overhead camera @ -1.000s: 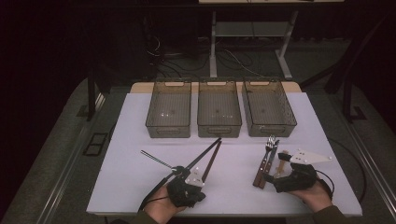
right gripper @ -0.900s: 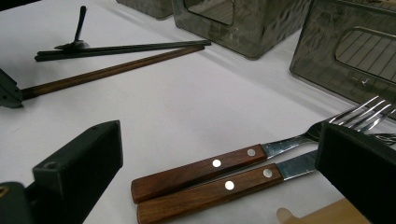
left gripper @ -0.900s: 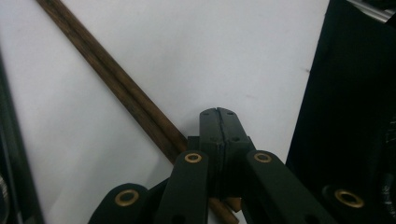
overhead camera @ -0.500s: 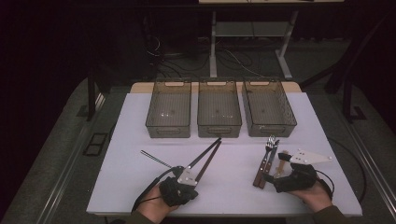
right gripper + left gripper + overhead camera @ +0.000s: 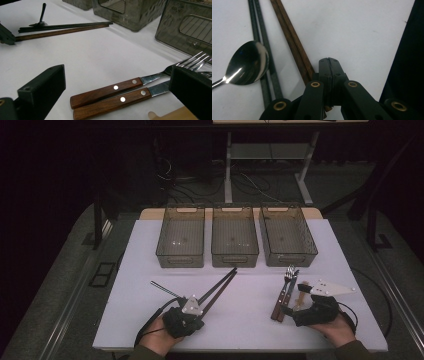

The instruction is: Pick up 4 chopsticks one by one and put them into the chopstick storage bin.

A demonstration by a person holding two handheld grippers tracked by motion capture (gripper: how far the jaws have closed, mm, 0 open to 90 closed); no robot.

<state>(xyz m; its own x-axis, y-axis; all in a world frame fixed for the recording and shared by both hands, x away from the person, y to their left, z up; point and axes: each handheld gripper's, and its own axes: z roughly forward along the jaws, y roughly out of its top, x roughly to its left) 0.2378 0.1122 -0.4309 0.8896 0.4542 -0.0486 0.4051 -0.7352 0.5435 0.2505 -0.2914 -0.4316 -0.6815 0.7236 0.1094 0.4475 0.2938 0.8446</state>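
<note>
White table (image 5: 320,250) in dark room, three bins (image 5: 234,236) at rear, left gripper (image 5: 197,306) clenched on brown chopsticks (image 5: 220,287), right gripper (image 5: 295,306) released over wooden-handled forks (image 5: 281,300).

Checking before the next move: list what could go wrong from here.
1. The left gripper is shut beside the brown chopsticks; whether it grips them is unclear, so they may slip.
2. The spoon lies across the black chopsticks, so dragging could scatter both.
3. The right gripper stands open around two wooden-handled forks; closing may catch both.
</note>
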